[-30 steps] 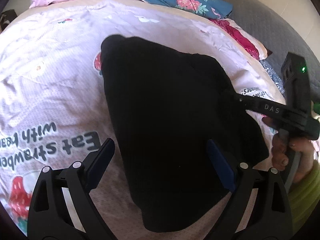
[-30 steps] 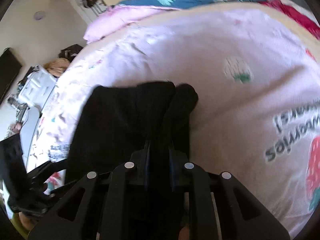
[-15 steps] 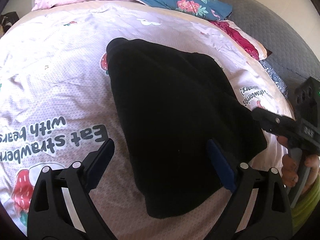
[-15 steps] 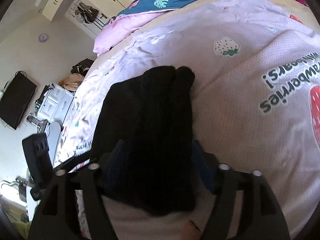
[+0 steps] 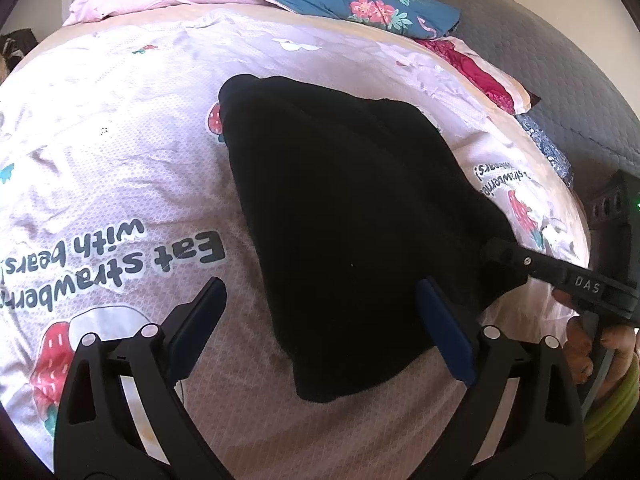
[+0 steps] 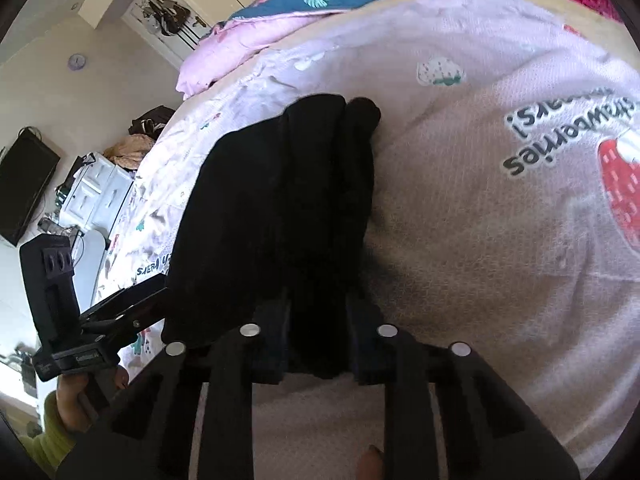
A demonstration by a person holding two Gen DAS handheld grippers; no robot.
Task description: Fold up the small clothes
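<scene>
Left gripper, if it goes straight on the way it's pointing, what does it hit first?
Probably the black garment lying on the strawberry-print bedspread; it fills the line ahead between the open fingers, though depth is unclear.

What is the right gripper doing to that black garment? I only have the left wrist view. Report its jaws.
Observer: The right gripper is closing its jaws on the near edge of the black garment; cloth fills the gap between them.
Operator: Describe the garment's far end from that side.
Observer: It ends in two rounded, bunched folds side by side on the strawberry-print bedcover.
Operator: Say what stands past the bed.
Observer: A white drawer unit, with a dark television on the wall.
</scene>
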